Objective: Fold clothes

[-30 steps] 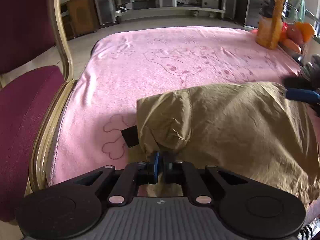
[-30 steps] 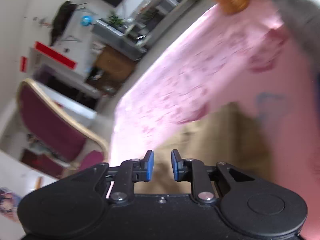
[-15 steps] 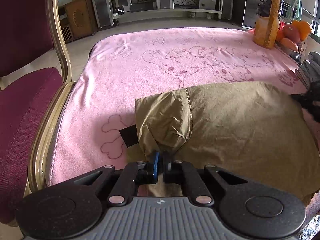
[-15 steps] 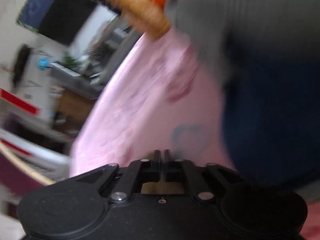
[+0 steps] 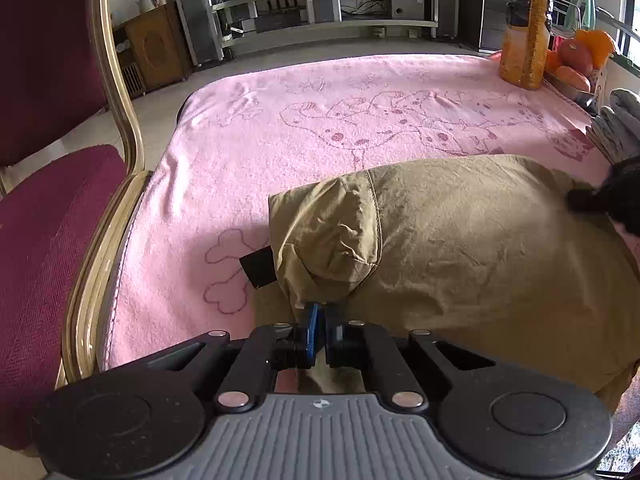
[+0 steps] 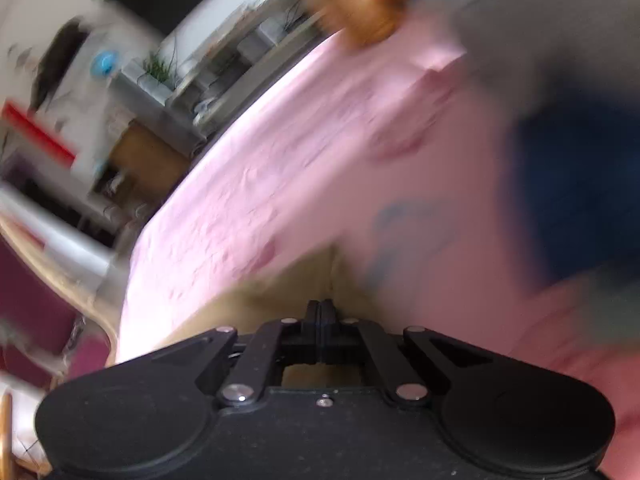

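Note:
A khaki garment (image 5: pixel 460 240) lies folded on the pink blanket (image 5: pixel 320 128). My left gripper (image 5: pixel 319 314) is shut on the garment's near bunched fold. At the far right corner of the cloth sits my right gripper (image 5: pixel 600 200), seen as a black shape. The right wrist view is blurred. There the right gripper (image 6: pixel 320 306) has its fingers pressed together, and the khaki garment (image 6: pixel 260 304) rises in a ridge from their tips. A black tag (image 5: pixel 258 268) sticks out at the garment's left edge.
A maroon chair with a gold frame (image 5: pixel 48 220) stands against the table's left side. At the far right corner are an orange bottle (image 5: pixel 524 28) and fruit (image 5: pixel 576 56). A grey knit glove (image 5: pixel 618 124) shows above the right gripper. Shelves line the back wall.
The right gripper's fingers went from apart to pressed together, and it came down onto the garment's far right corner. The left gripper kept its hold and did not move.

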